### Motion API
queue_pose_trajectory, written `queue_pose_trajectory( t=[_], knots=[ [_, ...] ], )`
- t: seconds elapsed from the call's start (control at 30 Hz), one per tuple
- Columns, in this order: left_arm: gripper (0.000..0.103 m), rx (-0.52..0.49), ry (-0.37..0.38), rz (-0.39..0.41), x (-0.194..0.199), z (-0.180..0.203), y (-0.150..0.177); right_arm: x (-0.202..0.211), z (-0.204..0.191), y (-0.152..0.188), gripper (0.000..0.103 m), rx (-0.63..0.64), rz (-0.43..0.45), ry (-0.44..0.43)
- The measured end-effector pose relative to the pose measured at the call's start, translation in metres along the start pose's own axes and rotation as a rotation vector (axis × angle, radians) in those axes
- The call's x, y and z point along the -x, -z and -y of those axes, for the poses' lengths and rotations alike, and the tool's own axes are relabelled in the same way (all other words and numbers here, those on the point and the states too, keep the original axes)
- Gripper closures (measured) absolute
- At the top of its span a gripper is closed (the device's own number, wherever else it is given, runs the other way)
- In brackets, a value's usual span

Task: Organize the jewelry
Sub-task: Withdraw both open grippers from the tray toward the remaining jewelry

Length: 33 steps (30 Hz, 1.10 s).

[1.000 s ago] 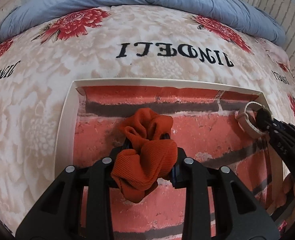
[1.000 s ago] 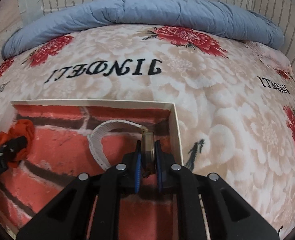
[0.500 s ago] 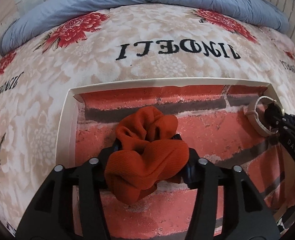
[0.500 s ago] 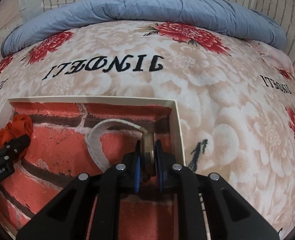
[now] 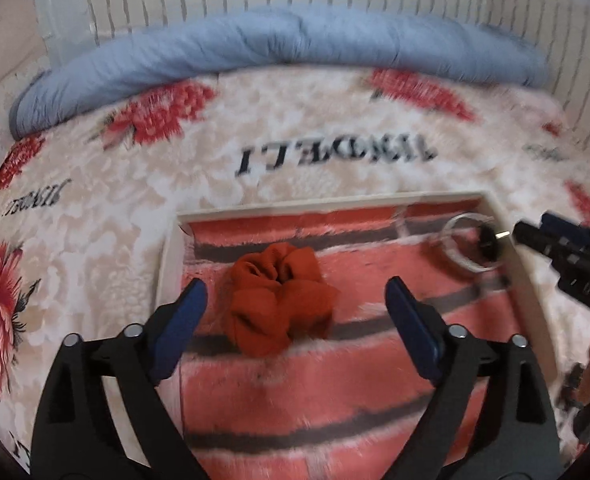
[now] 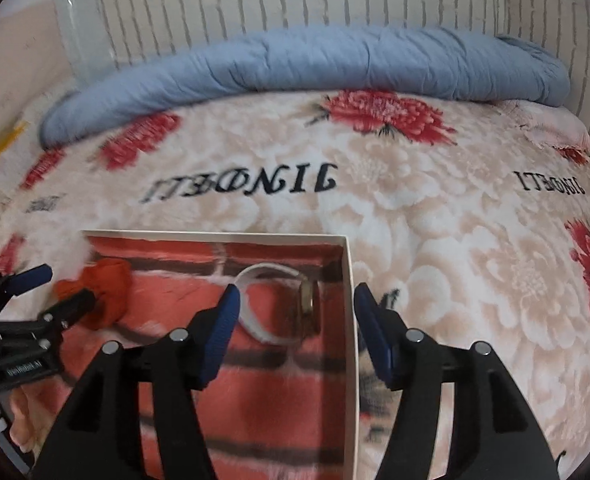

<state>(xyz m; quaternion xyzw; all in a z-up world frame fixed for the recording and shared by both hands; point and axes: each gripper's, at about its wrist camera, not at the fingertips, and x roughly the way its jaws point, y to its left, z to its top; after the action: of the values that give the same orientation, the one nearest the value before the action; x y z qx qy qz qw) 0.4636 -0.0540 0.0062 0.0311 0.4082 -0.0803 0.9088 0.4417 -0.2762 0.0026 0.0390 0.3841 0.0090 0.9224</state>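
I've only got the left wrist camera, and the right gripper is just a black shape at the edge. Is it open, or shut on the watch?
Observer: Open. In the right wrist view the right gripper has its jaws spread wide, and the watch lies free between them, touched by neither.
Operator: Where do its fingers sit relative to the box?
Observer: They straddle the right wall of the box: one finger over the inside, the other outside over the blanket.
Operator: And how does the watch lie?
Observer: Its case stands on edge close to that wall, with the white strap looping away toward the scrunchie.
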Motion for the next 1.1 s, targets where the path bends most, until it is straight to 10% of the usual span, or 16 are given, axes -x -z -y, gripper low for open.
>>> queue_pose_trajectory(
  t=[0.27,0.6,1.1],
  knots=[
    [0.005,-0.009,-0.003,0.156,0.098,0.002,0.069,0.081,0.005,0.066,0.029,0.064,0.096,0.032],
    [0.005,0.041,-0.063,0.135,0.143,-0.019,0.164,0.156,0.016,0.126,0.027,0.076,0.169,0.054],
    [0.005,0.115,-0.091,0.143,0.178,-0.050,0.214,0.180,0.044,0.178,0.027,0.011,0.154,0.094]
  ],
)
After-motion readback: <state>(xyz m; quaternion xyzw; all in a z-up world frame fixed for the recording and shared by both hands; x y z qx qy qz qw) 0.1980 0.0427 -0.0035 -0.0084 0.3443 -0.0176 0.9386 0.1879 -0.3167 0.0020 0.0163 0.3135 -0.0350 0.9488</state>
